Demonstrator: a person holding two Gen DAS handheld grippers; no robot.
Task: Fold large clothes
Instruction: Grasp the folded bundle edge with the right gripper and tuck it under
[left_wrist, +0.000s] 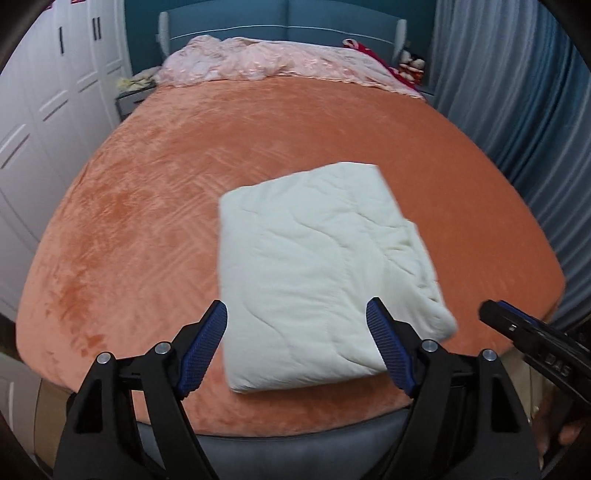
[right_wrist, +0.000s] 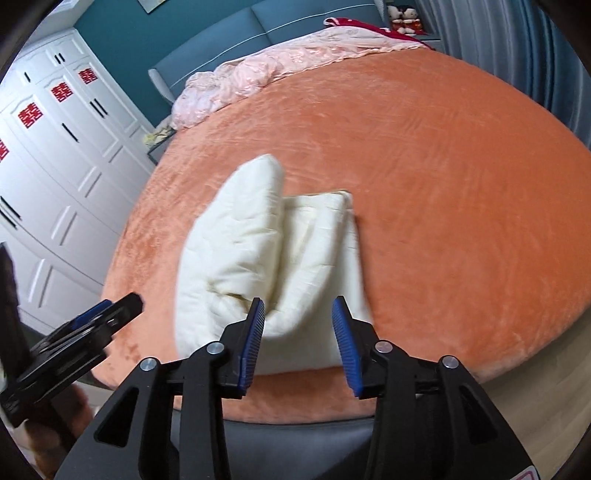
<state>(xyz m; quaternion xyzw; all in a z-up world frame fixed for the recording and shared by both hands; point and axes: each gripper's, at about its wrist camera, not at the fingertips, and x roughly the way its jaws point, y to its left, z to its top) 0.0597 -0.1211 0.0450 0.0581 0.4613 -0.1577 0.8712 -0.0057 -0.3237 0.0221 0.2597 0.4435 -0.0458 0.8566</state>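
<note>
A cream quilted garment (left_wrist: 317, 266) lies folded in a thick rectangle on the orange bed cover (left_wrist: 147, 206), near the bed's front edge. My left gripper (left_wrist: 295, 306) hovers over its near end, jaws wide open with nothing pinched between the blue pads (left_wrist: 205, 347). In the right wrist view the garment (right_wrist: 258, 251) shows a puffed upper fold resting on a flatter layer. My right gripper (right_wrist: 299, 302) stands open just above its near edge, pads clear of the cloth. Each gripper appears in the other's view: the right one (left_wrist: 495, 314) and the left one (right_wrist: 122, 306).
A crumpled pink quilt (left_wrist: 258, 62) lies along the teal headboard (left_wrist: 288, 22). White wardrobes (right_wrist: 62, 155) stand left of the bed, blue-grey curtains (left_wrist: 517, 110) to its right. A small nightstand (left_wrist: 129, 99) sits at the far left corner. The bed's grey front edge (left_wrist: 295, 450) is below my grippers.
</note>
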